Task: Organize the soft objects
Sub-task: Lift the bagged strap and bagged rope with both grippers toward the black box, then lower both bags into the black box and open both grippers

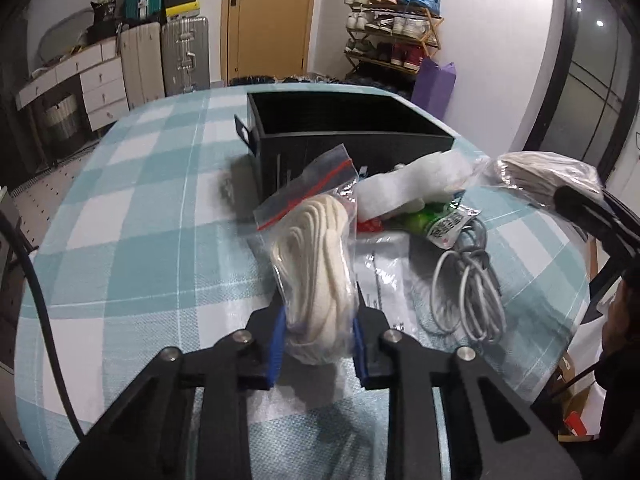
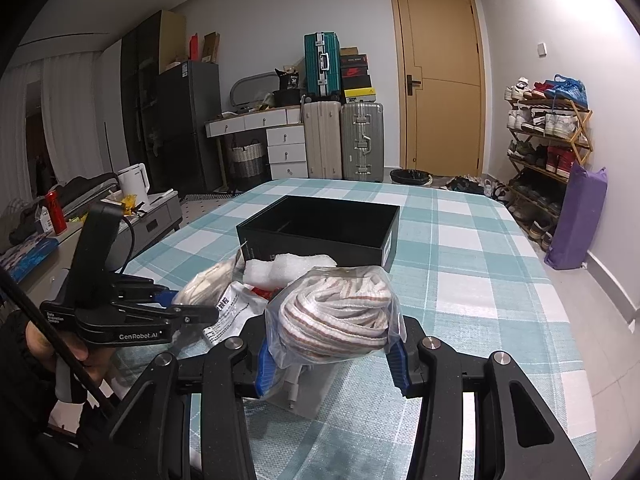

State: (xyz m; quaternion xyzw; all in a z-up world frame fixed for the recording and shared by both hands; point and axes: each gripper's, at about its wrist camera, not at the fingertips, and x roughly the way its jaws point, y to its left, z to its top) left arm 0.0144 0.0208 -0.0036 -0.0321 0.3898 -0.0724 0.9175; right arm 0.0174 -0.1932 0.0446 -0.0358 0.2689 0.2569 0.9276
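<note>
A zip bag of cream cord (image 1: 316, 276) sits pinched between the blue pads of the left gripper (image 1: 319, 320), its red-sealed top tilting away toward the black box (image 1: 340, 120). The bag appears lifted just above the checked tablecloth (image 1: 140, 220), though whether its lower end touches the cloth cannot be told. Seen from the right wrist camera, the left gripper (image 2: 176, 312) reaches in from the left side with the same pale bundle (image 2: 208, 284) at its tips.

The right gripper (image 2: 332, 356) is clamped on a second clear bag, this one holding striped cord (image 2: 336, 312), which bulges up between the two blue pads. From the left wrist camera that bag of striped cord (image 1: 548, 176) hangs at the far right, with the right gripper (image 1: 576, 204) only partly in view.

Between the two held bags, a small heap rests on the cloth just in front of the box: white foam wrap (image 1: 416, 188), a green packet with a printed label (image 1: 432, 224) and a loosely coiled grey cable (image 1: 468, 292). A flat clear sleeve (image 1: 384, 276) lies under the heap.

The black box stands open-topped near the table's centre, just beyond the heap. Behind the table stand a yellow door (image 2: 440, 80), stacked suitcases (image 2: 344, 144) and a shoe rack (image 2: 548, 140) against the wall.
</note>
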